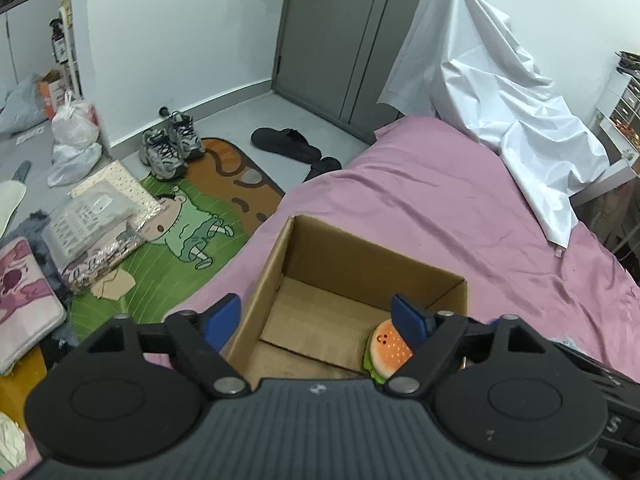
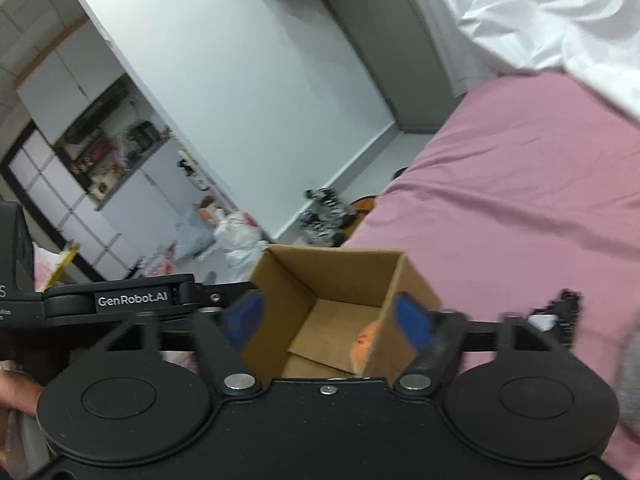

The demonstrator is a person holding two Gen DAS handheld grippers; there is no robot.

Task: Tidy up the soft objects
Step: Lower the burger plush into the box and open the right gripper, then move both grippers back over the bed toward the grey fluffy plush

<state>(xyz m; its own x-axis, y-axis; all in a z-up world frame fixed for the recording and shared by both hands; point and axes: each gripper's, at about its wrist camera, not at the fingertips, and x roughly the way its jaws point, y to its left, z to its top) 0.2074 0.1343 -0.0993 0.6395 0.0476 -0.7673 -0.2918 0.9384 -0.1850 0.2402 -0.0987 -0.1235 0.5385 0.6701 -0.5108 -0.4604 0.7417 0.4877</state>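
We're hovering both the left gripper (image 1: 318, 318) and right gripper (image 2: 328, 322) over the cardboard box (image 1: 280, 264) on the pink bed (image 1: 460, 208), jaws spread wide and gripping nothing, since the burger plush (image 1: 386, 346) is sitting inside the box already.

**Both tools stand open**

The left tool (image 1: 316, 322) points downward, its blue fingers (image 1: 408, 320) spread wide with nothing pressed between them. The right tool (image 2: 328, 320) also points down, tilted, jaws wide apart and gripping nothing.
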